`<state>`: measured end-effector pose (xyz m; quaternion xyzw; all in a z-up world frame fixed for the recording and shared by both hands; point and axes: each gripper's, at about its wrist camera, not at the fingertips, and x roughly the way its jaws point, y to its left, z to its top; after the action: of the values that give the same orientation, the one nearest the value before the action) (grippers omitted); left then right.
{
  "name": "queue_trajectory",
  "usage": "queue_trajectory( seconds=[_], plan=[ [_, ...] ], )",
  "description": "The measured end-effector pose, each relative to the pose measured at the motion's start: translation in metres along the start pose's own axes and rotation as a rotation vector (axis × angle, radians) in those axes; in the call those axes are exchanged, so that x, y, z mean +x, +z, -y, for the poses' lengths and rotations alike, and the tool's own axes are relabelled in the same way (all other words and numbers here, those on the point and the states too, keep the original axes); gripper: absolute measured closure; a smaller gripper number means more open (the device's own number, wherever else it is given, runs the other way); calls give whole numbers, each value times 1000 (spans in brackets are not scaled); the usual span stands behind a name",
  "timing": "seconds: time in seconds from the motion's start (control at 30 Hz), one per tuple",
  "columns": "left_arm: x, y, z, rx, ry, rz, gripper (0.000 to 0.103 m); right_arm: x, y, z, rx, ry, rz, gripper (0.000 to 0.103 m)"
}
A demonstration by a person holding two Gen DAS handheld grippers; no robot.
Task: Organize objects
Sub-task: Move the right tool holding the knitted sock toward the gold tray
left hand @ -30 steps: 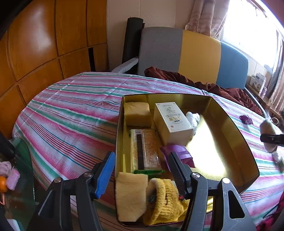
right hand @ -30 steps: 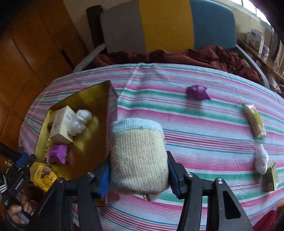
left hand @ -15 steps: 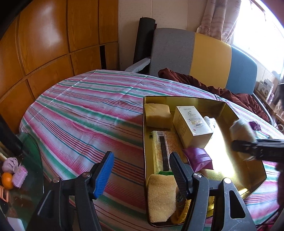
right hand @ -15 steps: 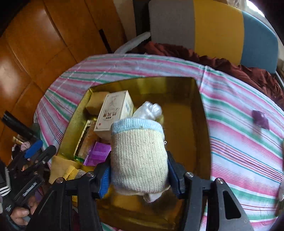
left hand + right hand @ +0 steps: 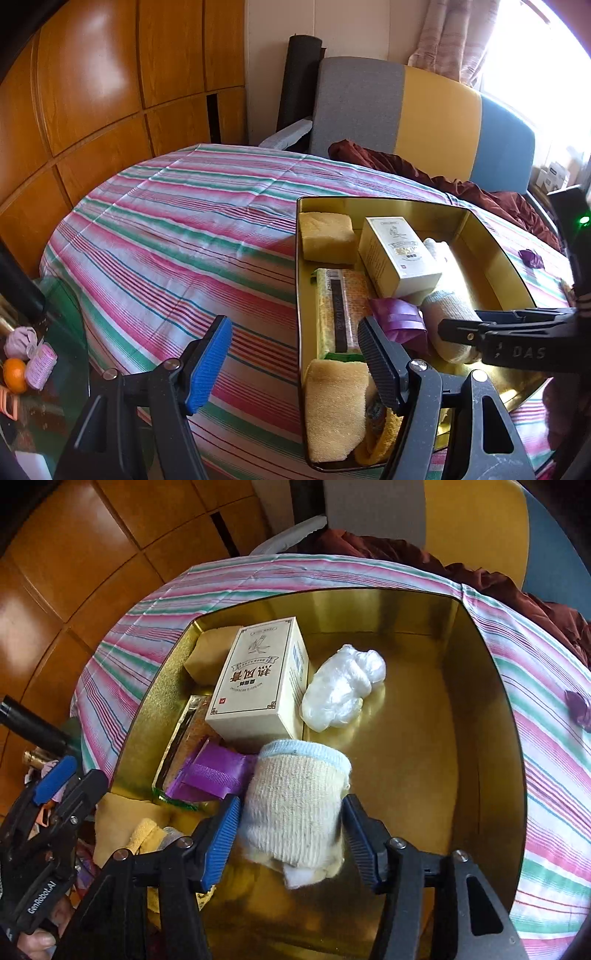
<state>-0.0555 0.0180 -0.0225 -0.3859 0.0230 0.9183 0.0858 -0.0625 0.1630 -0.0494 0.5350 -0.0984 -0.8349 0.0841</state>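
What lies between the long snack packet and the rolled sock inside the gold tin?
A purple foil pouch, seen in both wrist views.

A tin tray (image 5: 484, 686) is set on a table covered by a striped cloth (image 5: 177, 236), near its edge. In the tray, along its left side, a sponge block (image 5: 325, 232), a flat packet (image 5: 340, 314) and a folded cloth (image 5: 332, 410) are laid in 1 row from far to near. A carton (image 5: 258, 679) is placed right of the sponge block, with a plastic wad (image 5: 343, 690) just beside it on the right. A ribbon pouch (image 5: 214, 771) is laid before the carton, touching a rolled sock (image 5: 295, 812) on its right. A small wrapper (image 5: 578, 707) lies on the cloth, right of the tray. An armchair (image 5: 406, 114) stands behind the table.
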Motion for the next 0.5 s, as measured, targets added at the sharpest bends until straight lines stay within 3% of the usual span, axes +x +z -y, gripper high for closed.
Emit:
queue_trajectory(
  seconds=[0.5],
  plan=[
    [-14,-1,15,42,-24,29,32,-61,-14,25,53,-64,142,45]
  ],
)
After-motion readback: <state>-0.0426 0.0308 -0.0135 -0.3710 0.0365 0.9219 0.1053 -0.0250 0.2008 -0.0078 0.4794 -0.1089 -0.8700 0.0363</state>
